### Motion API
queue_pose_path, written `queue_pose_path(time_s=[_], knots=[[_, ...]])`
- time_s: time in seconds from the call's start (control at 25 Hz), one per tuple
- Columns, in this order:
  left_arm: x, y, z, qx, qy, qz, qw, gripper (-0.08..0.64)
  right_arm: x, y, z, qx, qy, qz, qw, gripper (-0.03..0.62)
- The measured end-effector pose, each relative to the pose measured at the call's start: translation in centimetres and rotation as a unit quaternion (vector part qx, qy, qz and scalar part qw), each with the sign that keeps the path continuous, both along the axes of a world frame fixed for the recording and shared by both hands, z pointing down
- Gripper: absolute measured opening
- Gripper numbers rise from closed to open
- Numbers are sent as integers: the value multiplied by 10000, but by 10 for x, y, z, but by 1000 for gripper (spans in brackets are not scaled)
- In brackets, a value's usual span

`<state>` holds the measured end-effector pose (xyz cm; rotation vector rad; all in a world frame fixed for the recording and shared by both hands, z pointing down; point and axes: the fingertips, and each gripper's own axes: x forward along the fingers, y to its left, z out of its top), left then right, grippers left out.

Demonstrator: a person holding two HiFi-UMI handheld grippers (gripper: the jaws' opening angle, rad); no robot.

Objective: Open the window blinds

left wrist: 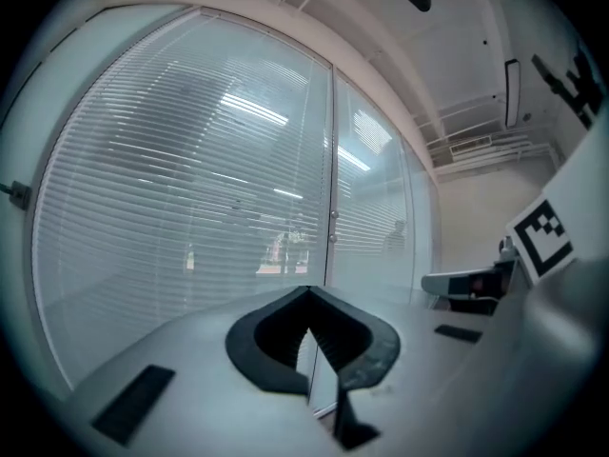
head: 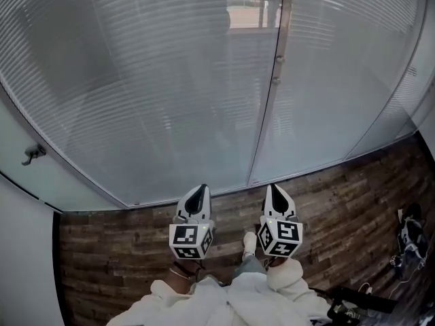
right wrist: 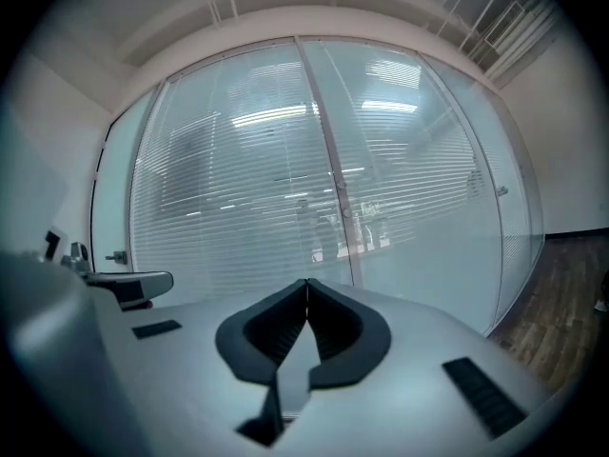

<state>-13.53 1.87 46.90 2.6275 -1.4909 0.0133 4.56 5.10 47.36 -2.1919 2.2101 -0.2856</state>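
Observation:
Closed horizontal window blinds (head: 170, 80) hang behind a glass wall that fills the head view, the left gripper view (left wrist: 190, 188) and the right gripper view (right wrist: 247, 188). A vertical frame post (head: 272, 94) splits the panes and carries two small knobs (head: 278, 59). One small patch near the top (head: 245, 12) lets the outside show through. My left gripper (head: 198, 190) (left wrist: 306, 293) and right gripper (head: 275, 189) (right wrist: 306, 282) are side by side, pointing level at the glass and short of it. Both are shut with nothing between their jaws.
A small handle (head: 32, 153) sticks out of the white wall at the left. Dark wood-plank floor (head: 109, 250) runs along the foot of the glass. Some dark gear (head: 408, 240) lies on the floor at the right. My light sleeves (head: 224, 304) show at the bottom.

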Motion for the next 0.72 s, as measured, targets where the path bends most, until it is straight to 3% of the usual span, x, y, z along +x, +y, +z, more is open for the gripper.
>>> queue_pose_path(time_s=[0.44,0.72], knots=[[106,-181,-38,159,137,-327,9992,-3,107,-196,-47,282,110,-364,9989,12],[140,-246,-53,280,102,-378,9988,-3,146,-272,-78,665,299,-339,9968,12]])
